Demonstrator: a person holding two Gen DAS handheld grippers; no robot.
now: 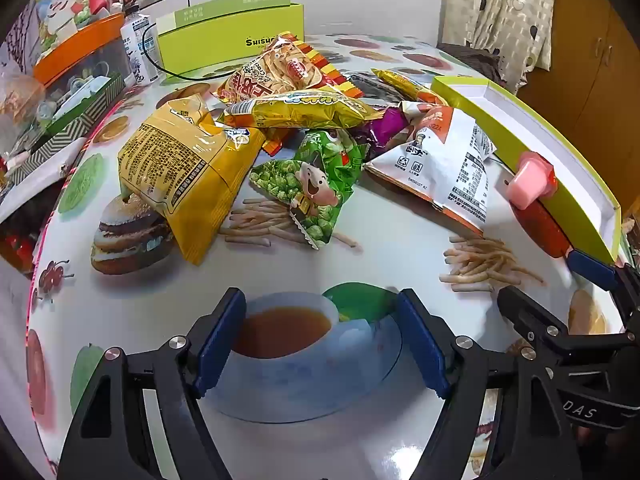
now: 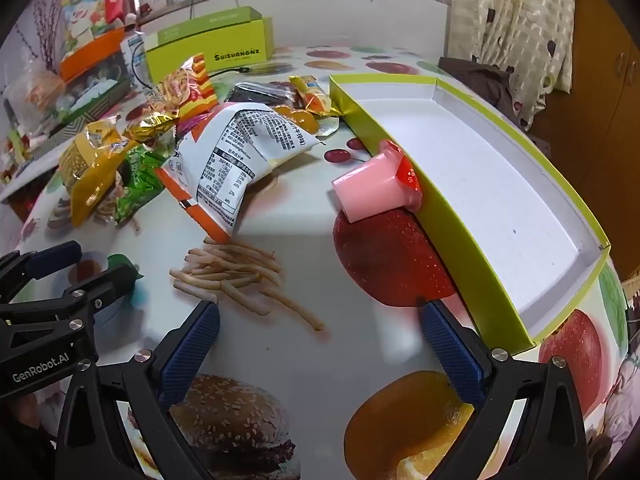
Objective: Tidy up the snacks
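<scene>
Two grippers are hovering over the counter, both released with jaws spread wide: the left gripper and the right gripper. Snack bags are lying heaped mid-counter. A pink jelly cup is lying tipped, touching the outer wall of the shallow green box lid, just ahead of the right gripper.
</scene>
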